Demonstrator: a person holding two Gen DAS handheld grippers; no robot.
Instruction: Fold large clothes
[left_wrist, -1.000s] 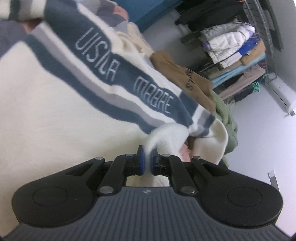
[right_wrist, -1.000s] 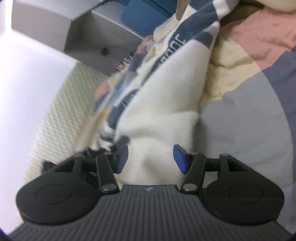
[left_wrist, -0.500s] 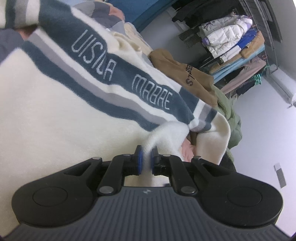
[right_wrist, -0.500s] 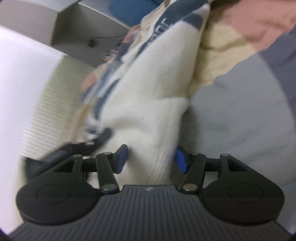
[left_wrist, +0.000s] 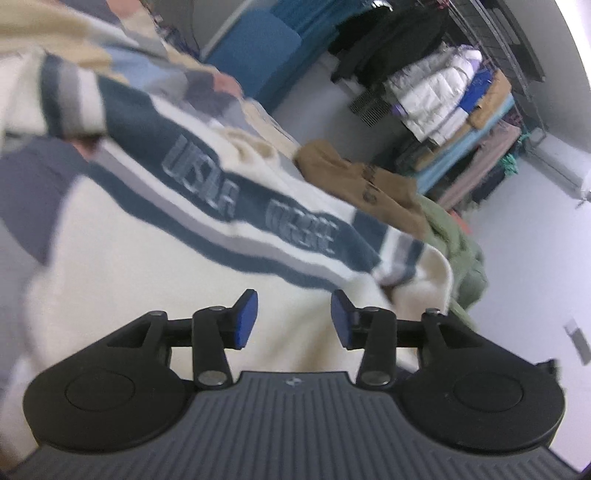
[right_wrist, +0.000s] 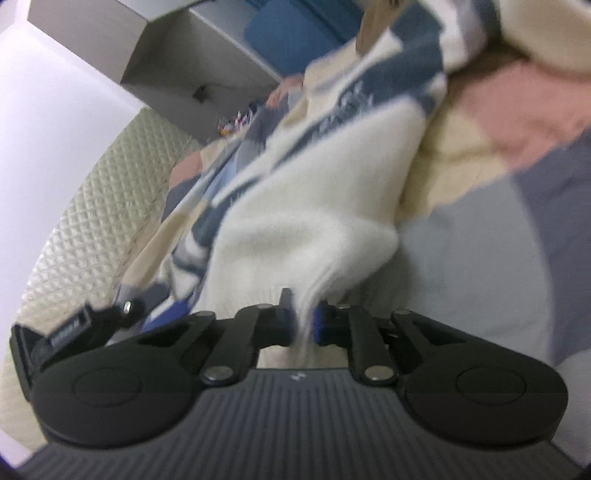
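Note:
A cream sweater (left_wrist: 122, 266) with a dark blue lettered band lies spread on a patchwork bed cover (left_wrist: 26, 192). My left gripper (left_wrist: 293, 317) hovers over the sweater's cream body with its jaws opening and nothing pinched between the blue pads (left_wrist: 246, 317). In the right wrist view the same sweater (right_wrist: 317, 206) runs away from me, and my right gripper (right_wrist: 303, 322) is shut on its cream hem, which bunches between the pads. The left gripper's black body (right_wrist: 74, 328) shows at the lower left of that view.
A brown garment (left_wrist: 354, 181) and a green one (left_wrist: 454, 240) are piled at the bed's far side. A rack of hung and stacked clothes (left_wrist: 450, 107) stands by the wall. A quilted cream mattress edge (right_wrist: 96, 206) and a grey cabinet (right_wrist: 177, 48) lie to the left.
My left gripper has let go of the sweater's fold, opened and pulled back and up. My right gripper, open before, has closed on the cream hem.

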